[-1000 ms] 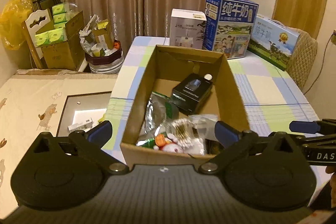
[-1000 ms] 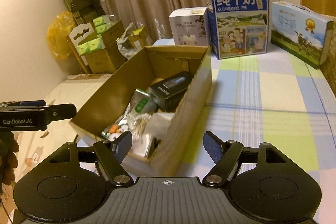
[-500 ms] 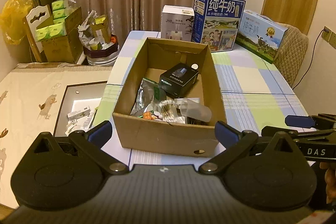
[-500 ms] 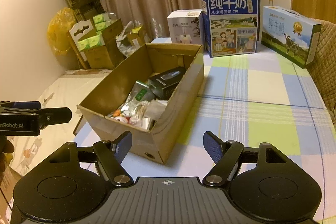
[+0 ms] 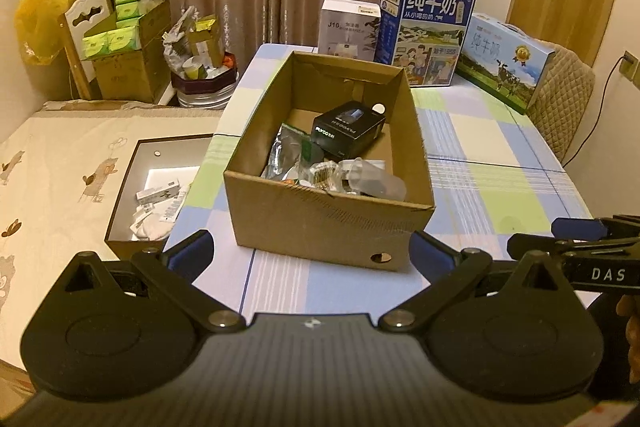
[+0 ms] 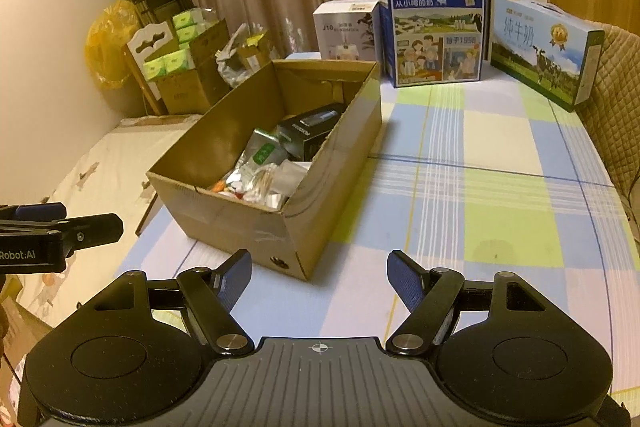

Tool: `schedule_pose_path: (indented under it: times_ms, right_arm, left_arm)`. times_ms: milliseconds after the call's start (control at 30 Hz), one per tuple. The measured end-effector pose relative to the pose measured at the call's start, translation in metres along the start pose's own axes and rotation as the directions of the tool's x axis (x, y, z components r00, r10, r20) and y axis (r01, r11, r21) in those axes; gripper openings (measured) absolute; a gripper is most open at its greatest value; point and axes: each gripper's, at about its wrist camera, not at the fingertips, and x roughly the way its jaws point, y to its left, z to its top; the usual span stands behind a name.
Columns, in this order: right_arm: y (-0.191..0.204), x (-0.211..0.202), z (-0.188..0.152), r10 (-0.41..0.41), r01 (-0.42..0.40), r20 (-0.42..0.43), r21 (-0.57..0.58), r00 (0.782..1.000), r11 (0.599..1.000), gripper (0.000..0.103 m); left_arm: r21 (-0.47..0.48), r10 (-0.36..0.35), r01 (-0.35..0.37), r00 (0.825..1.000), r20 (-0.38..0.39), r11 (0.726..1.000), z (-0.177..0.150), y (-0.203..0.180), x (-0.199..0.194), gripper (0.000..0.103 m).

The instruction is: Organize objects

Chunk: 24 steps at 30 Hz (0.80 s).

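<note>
An open cardboard box [image 5: 320, 223] [image 6: 240, 227] stands on the checked tablecloth [image 5: 500, 187] [image 6: 460, 195]. Inside lie a black product box [image 5: 348, 131] [image 6: 308, 131], a silver-green foil pouch [image 5: 286, 151] [image 6: 262, 153], a clear plastic cup [image 5: 376, 181] and small packets [image 6: 256, 185]. My left gripper [image 5: 310, 251] is open, held back from the box's near wall with nothing between its fingers. My right gripper [image 6: 320, 267] is open too, near the box's front right corner. Each gripper shows at the edge of the other's view.
At the table's far end stand a white box [image 5: 350, 27] [image 6: 346, 27], a blue milk carton [image 5: 426, 35] [image 6: 434, 27] and a lower milk case [image 5: 504, 61] [image 6: 544, 53]. A padded chair [image 5: 564, 99] is on the right. Left of the table, a dark tray [image 5: 156, 191] lies on a bed, with piled boxes [image 5: 128, 63] behind.
Both grippers have drawn back and risen from the box, which now sits farther off and whole in view. Both stayed open.
</note>
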Motion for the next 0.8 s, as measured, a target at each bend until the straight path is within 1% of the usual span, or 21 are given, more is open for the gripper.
schedule_pose_path:
  times_ms: [300,500,800]
  right_arm:
    - [0.004,0.004,-0.006,-0.005,0.005,-0.023,-0.011,1.000,1.000,0.072]
    - [0.003,0.007,-0.008,-0.014,0.014,-0.038,-0.008,0.999,1.000,0.072]
    - [0.001,0.008,-0.008,-0.020,0.020,-0.041,0.001,0.999,1.000,0.072]
  left_arm:
    - [0.029,0.009,-0.009,1.000,-0.010,1.000,-0.004,-0.004,0.003,0.102]
    - [0.026,0.018,-0.018,1.000,-0.020,1.000,-0.005,-0.006,0.007,0.102]
    - [0.042,0.015,-0.014,1.000,-0.024,0.999,-0.006,-0.009,0.011,0.102]
